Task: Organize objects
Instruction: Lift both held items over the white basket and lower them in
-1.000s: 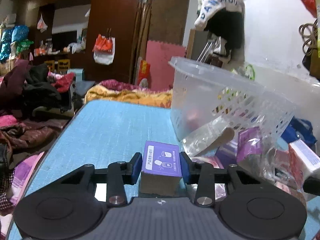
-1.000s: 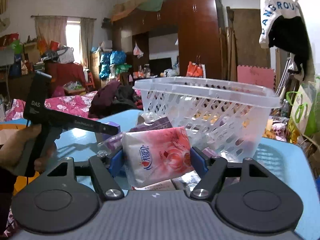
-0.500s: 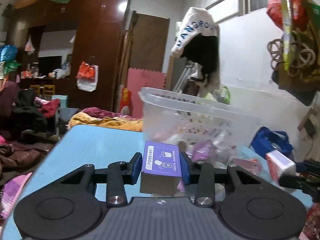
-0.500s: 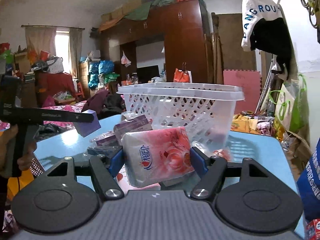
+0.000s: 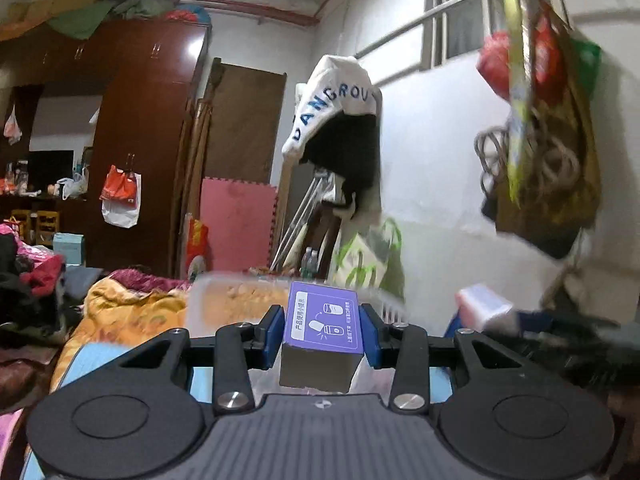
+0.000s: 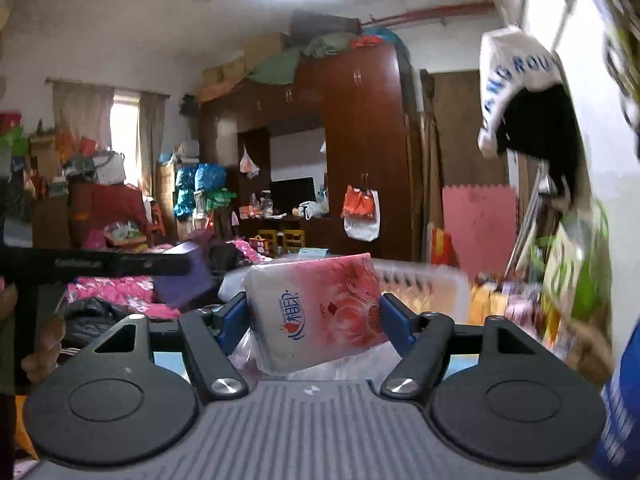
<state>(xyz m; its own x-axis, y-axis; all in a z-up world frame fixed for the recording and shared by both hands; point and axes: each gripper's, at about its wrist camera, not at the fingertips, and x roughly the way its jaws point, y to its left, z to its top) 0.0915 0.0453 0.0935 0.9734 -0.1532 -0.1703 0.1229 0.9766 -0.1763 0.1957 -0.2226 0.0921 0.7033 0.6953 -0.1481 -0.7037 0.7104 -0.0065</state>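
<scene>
- Tongs on my left (image 5: 323, 334) clamp one purple box (image 5: 323, 320), held above the near rim of one clear basket (image 5: 240, 292).
- My right tongs (image 6: 314, 318) grip one pink tissue pack (image 6: 316, 308), raised before that basket.

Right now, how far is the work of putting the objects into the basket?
Nothing shows as finished: what lies inside the white basket is too blurred to tell. In hand: the left claw is shut on a purple box, and the right claw is shut on a pink tissue pack, both in the air in front of the basket rim. Left: placing both items, probably into the basket, then any others below, out of view.
</scene>
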